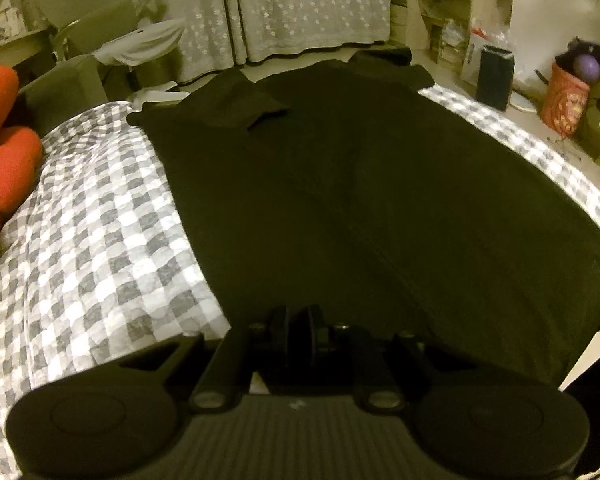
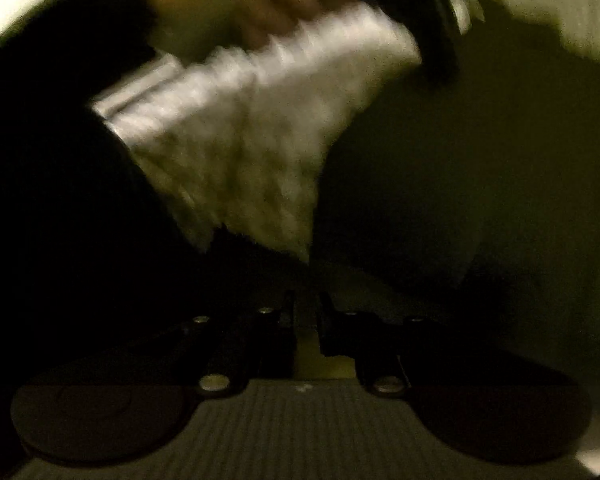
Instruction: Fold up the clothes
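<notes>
A black garment (image 1: pixel 360 200) lies spread flat along the checked bedspread (image 1: pixel 92 240), with one sleeve (image 1: pixel 228 104) folded in at the far left. My left gripper (image 1: pixel 298 318) is at the garment's near hem, its fingers pressed together on the black cloth. The right wrist view is blurred by motion. My right gripper (image 2: pixel 306 306) has its fingers nearly together, and dark cloth (image 2: pixel 440 200) runs down into the tips. A patch of checked bedspread (image 2: pixel 240 140) shows beyond it, between dark folds.
Orange cushions (image 1: pixel 4 160) lie at the bed's left side. Past the far end hang white curtains (image 1: pixel 284 8), with a chair (image 1: pixel 112 28) to the left. On the right are shelves (image 1: pixel 448 12), a dark box (image 1: pixel 494 78) and an orange bag (image 1: pixel 564 104) on the floor.
</notes>
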{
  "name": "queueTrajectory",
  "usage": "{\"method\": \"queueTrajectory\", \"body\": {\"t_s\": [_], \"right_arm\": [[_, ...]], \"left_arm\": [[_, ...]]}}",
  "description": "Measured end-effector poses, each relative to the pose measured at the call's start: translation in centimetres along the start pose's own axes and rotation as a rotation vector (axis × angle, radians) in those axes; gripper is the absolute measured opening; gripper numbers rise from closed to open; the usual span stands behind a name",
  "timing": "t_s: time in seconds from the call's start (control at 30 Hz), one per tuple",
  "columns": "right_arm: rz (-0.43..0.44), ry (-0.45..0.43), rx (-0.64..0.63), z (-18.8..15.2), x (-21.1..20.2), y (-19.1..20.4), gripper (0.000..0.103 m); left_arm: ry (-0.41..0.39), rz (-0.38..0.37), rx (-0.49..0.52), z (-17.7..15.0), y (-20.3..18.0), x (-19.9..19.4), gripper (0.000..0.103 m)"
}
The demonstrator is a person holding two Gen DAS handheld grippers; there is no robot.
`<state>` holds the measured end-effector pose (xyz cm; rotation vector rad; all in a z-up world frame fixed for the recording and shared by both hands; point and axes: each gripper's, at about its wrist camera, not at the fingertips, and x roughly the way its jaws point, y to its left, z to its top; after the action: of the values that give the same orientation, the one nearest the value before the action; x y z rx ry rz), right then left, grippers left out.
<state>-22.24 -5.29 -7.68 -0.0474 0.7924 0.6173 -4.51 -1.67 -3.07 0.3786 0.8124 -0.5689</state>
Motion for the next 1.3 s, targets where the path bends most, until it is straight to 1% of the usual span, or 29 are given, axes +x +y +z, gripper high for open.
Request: {"method": "queueTrajectory", "body": {"t_s": [0.07,0.1,0.13,0.17,0.2,0.23,0.27,0.3,0.37,0.47,0.5,0.53,0.57,0.6,0.67,0.8,0.87,0.93,1.03,1.07,1.1,1.2,1.3], "right_arm": [[-0.056,-0.086,-0.003,1.3,-1.0,-0.2,0.016],[-0.084,-0.124,-0.003,1.9,-1.4,-0.4,0.021],[-0.119,-0.116,0.020,1.9,-0.9,-1.2,0.024],[-0.154,-0.108,0.042,2.0,-0.5,-2.1,0.029],[-0.186,-0.096,0.066,2.0,0.0,-2.9,0.027],[-0.193,-0.046,0.099,1.8,0.9,-3.7,0.027],[-0.187,-0.004,0.129,1.0,1.6,-4.1,0.021],[-0.182,0.037,0.155,0.3,2.3,-4.4,0.021],[-0.211,0.116,0.157,-0.9,3.7,-4.3,0.019],[-0.260,0.164,0.165,-1.3,4.8,-4.5,0.020],[-0.273,0.179,0.169,-1.4,5.1,-4.6,0.020],[-0.263,0.174,0.182,-1.3,4.7,-4.6,0.020],[-0.251,0.169,0.194,-1.2,4.3,-4.6,0.022],[-0.235,0.162,0.196,-1.1,3.7,-4.5,0.027],[-0.215,0.161,0.178,-0.9,2.6,-3.9,0.029],[-0.219,0.176,0.118,-1.2,0.7,-2.7,0.030],[-0.238,0.155,0.111,-1.2,-0.7,-2.7,0.030],[-0.263,0.116,0.122,-1.3,-2.2,-3.4,0.030],[-0.300,0.041,0.164,-0.7,-4.8,-4.6,0.030],[-0.312,0.014,0.182,-0.6,-5.7,-5.0,0.030],[-0.329,-0.015,0.198,-0.4,-7.0,-5.4,0.031],[-0.384,-0.096,0.239,0.0,-11.6,-6.9,0.035],[-0.470,-0.149,0.215,0.5,-15.3,-7.7,0.037]], "left_arm": [[0.001,-0.004,-0.008,0.0,0.1,0.0,0.010],[0.001,-0.005,-0.013,0.0,0.2,0.0,0.010],[0.001,-0.006,-0.018,0.0,0.3,0.0,0.010],[0.001,-0.005,-0.017,0.0,0.3,0.1,0.011],[0.001,-0.003,-0.016,0.0,0.3,0.1,0.011],[0.001,-0.002,-0.015,0.0,0.3,0.1,0.011],[0.002,-0.001,-0.013,0.0,0.2,0.1,0.011],[0.002,0.000,-0.012,0.0,0.2,0.1,0.011],[0.002,0.002,-0.012,0.1,0.2,0.1,0.011],[0.002,0.002,-0.014,0.1,0.2,0.2,0.011],[0.002,0.001,-0.014,0.1,0.2,0.2,0.011],[0.001,0.001,-0.016,0.1,0.2,0.2,0.011],[0.002,0.000,-0.020,0.2,0.3,0.2,0.011],[0.000,0.005,-0.024,0.2,0.3,0.1,0.011],[-0.004,0.017,-0.033,0.4,0.2,-0.1,0.011],[-0.013,0.042,-0.052,0.6,0.0,-0.5,0.011],[-0.016,0.057,-0.069,0.8,-0.1,-0.7,0.011],[-0.026,0.065,-0.093,1.2,-0.3,-1.2,0.011],[-0.045,0.065,-0.145,1.9,-0.8,-1.9,0.011],[-0.051,0.065,-0.165,2.2,-1.0,-2.2,0.013],[-0.057,0.065,-0.186,2.5,-1.2,-2.4,0.016],[-0.068,0.086,-0.255,3.2,-2.0,-3.1,0.016],[-0.102,0.089,-0.309,4.0,-2.7,-3.8,0.016]]}}
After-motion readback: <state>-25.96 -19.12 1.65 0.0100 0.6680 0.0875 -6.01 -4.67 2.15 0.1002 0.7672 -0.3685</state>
